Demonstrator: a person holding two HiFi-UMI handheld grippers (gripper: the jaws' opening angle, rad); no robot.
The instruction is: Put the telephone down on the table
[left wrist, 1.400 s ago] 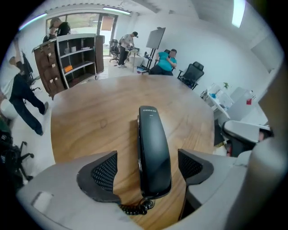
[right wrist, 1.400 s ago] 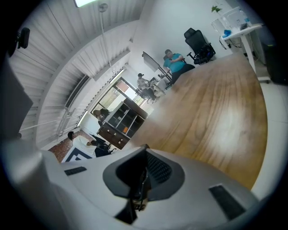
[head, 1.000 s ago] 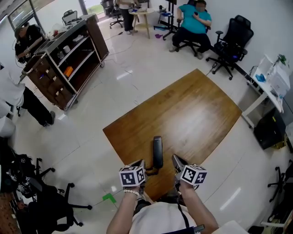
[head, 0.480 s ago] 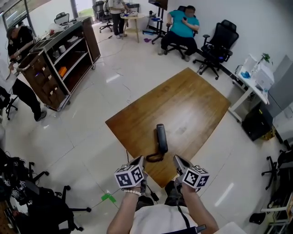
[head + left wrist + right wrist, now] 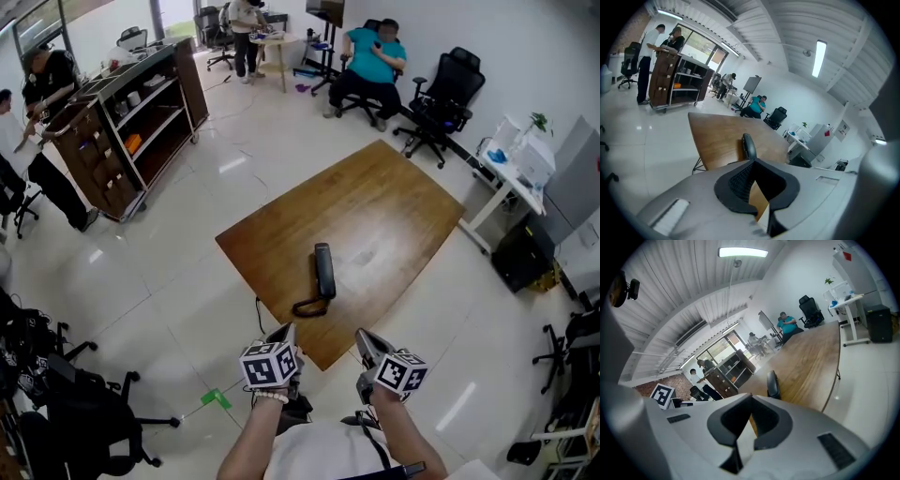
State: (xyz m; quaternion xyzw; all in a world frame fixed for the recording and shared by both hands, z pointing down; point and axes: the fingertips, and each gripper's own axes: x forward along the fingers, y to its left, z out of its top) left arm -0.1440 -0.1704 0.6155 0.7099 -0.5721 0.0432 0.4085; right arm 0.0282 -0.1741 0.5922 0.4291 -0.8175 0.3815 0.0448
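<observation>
**Phone down, tongs backed off**

Since a second ago both tongs have pulled back off the table's near corner and now sit over the floor in front of it. The phone hasn't moved on the wood. The view has pulled back with them.

- Phone (image 5: pixel 323 270): lies flat on the table (image 5: pixel 394 202), inboard of the near corner, long axis pointing towards the far edge. Both gripper views show it end-on, ahead of the jaws and apart from them.
- Cord (image 5: pixel 307 307): a dark loop off the phone's near end, lying on the wood towards the near corner.
- Left tongs (image 5: pixel 286 335): jaws together, nothing between them.
- Right tongs (image 5: pixel 366 339): jaws look closed too, also empty.

Handling, my read:
- The handset is a dark, stiff, slightly bowed bar, likely moulded plastic, and probably light.
- Its surface looks smooth, so expect slip against hard pads.
- Best hold is across the narrow waist, mid-length. The ends are fatter and rounded.
- The cord is soft and will drag or snag, so keep it out of the jaws.

Materials: the table top is glossy brown wood grain, a flat rectangle that shows glare. The floor is pale polished tile. The tongs bodies are grey with dark pads.

The task looks done from here.
</observation>
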